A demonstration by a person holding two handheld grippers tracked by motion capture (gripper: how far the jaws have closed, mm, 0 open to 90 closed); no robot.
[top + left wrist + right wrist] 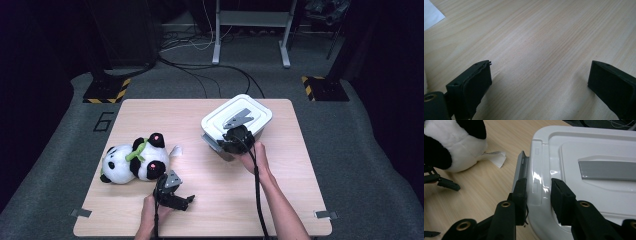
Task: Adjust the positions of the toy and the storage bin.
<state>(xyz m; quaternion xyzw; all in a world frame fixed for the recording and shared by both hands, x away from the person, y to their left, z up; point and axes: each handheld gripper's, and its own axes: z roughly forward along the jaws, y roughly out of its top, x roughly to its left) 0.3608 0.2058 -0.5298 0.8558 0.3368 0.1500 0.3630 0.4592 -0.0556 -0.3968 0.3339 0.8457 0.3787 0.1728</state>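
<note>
Grip matters most now: the right gripper [537, 195] has its fingers closed on the rim of the white plastic lid [584, 170] of the grey storage box [235, 127] near the desk's [280, 195] far right corner; lifting straight up should free it evenly. The left gripper [175, 197] rests wide open and empty by the near edge, beside the black-and-white plush panda [132, 160].

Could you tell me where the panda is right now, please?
In the high view, the panda lies on the table's left half, beside the left gripper.

My right tongs [231, 141] at the white lidded box [239, 120], left tongs [176, 198] low on the counter [210, 200], near the plush panda [134, 160]
</note>
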